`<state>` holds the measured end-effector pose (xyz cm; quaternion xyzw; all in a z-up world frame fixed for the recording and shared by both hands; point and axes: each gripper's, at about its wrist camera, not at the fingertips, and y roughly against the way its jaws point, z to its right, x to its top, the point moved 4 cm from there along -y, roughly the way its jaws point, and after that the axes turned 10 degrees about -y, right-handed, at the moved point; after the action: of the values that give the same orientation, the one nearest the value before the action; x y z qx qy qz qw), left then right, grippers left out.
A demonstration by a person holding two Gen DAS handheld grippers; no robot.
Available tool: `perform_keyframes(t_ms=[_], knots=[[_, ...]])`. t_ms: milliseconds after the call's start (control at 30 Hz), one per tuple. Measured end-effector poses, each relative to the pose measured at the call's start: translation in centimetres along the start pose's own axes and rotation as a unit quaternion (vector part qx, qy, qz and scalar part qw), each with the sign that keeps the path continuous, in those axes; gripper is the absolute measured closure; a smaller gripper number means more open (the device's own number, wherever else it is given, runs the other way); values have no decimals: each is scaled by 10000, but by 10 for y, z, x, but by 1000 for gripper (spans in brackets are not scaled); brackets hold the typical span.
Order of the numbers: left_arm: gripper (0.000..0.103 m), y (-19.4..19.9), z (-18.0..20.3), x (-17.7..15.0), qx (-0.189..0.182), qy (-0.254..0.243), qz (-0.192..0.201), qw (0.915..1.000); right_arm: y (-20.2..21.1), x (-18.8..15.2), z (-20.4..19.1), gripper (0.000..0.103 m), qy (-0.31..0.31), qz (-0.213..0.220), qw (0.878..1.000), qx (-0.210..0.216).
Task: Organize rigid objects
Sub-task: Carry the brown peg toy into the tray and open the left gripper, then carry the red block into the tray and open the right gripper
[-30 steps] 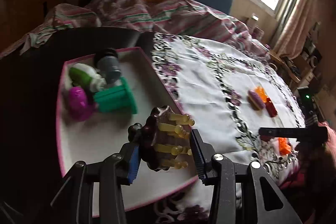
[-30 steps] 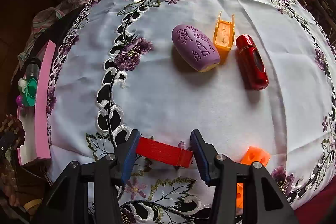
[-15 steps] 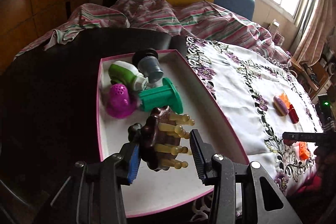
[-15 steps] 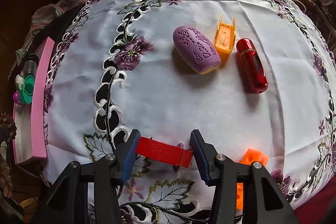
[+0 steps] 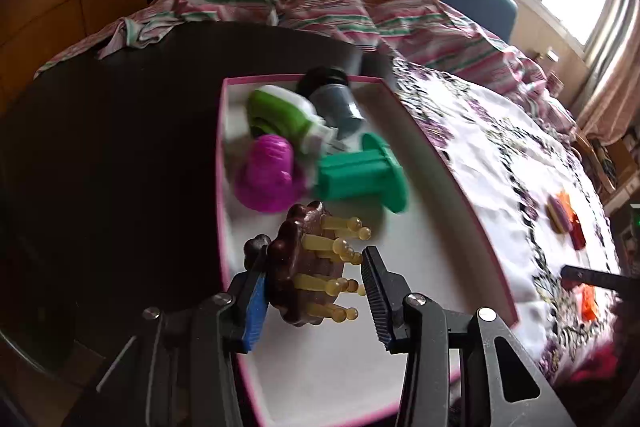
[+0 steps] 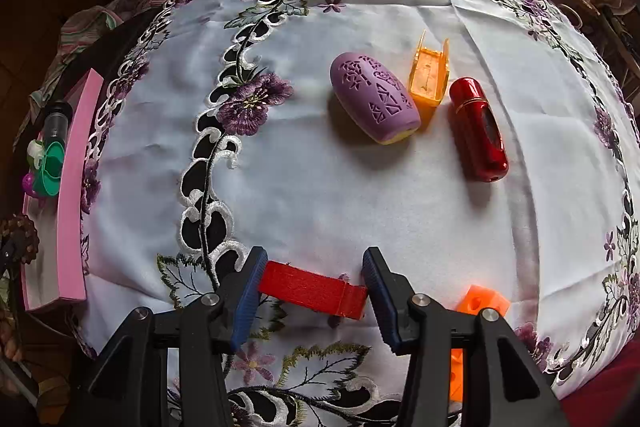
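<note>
My left gripper (image 5: pixel 312 291) is shut on a brown massager with yellow pegs (image 5: pixel 308 267), held above the pink-rimmed white tray (image 5: pixel 460 195). In the tray lie a green spool (image 5: pixel 360 177), a magenta dome (image 5: pixel 268 173), a green-white bottle (image 5: pixel 280 115) and a grey cup (image 5: pixel 334 99). My right gripper (image 6: pixel 312 287) is shut on a red block (image 6: pixel 312 289), just above the tablecloth. On the cloth lie a purple oval (image 6: pixel 374 101), an orange clip (image 6: pixel 428 77), a red cylinder (image 6: pixel 478 129) and an orange cube (image 6: pixel 482 303).
The white embroidered tablecloth (image 6: pixel 320 187) covers the table's right part; the dark bare tabletop (image 5: pixel 120 147) lies left of the tray. The tray's pink wall (image 6: pixel 74 195) shows at the left of the right wrist view. A striped blanket (image 5: pixel 320 11) lies behind.
The left gripper has carried the massager leftward and further over the tray, nearer the objects in it. The right gripper with the red block has barely moved.
</note>
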<state>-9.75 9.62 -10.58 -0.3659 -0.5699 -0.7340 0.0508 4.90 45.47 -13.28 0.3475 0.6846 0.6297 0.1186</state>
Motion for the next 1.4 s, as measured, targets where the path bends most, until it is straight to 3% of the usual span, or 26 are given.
perform_keyframes(t_ms=[133, 300, 500, 700, 1167, 1400], knots=[[59, -13, -12, 8, -73, 4, -7, 10000, 0, 0, 0, 53, 18, 13, 10000, -12], [58, -25, -13, 22, 123, -254, 121, 9995, 2, 1, 3, 53, -15, 38, 10000, -28], [51, -30, -15, 31, 195, -166, 157, 9995, 3, 3, 7, 53, -47, 60, 10000, -51], [44, -14, -13, 27, 377, -236, 368, 9983, 4, 5, 11, 53, -26, 67, 9999, -79], [44, 20, -10, 7, 697, -169, 399, 9966, 5, 8, 12, 53, 5, 87, 9999, -122], [44, 28, -6, 5, 681, -159, 414, 9967, 5, 5, 6, 53, 7, 97, 9999, -125]])
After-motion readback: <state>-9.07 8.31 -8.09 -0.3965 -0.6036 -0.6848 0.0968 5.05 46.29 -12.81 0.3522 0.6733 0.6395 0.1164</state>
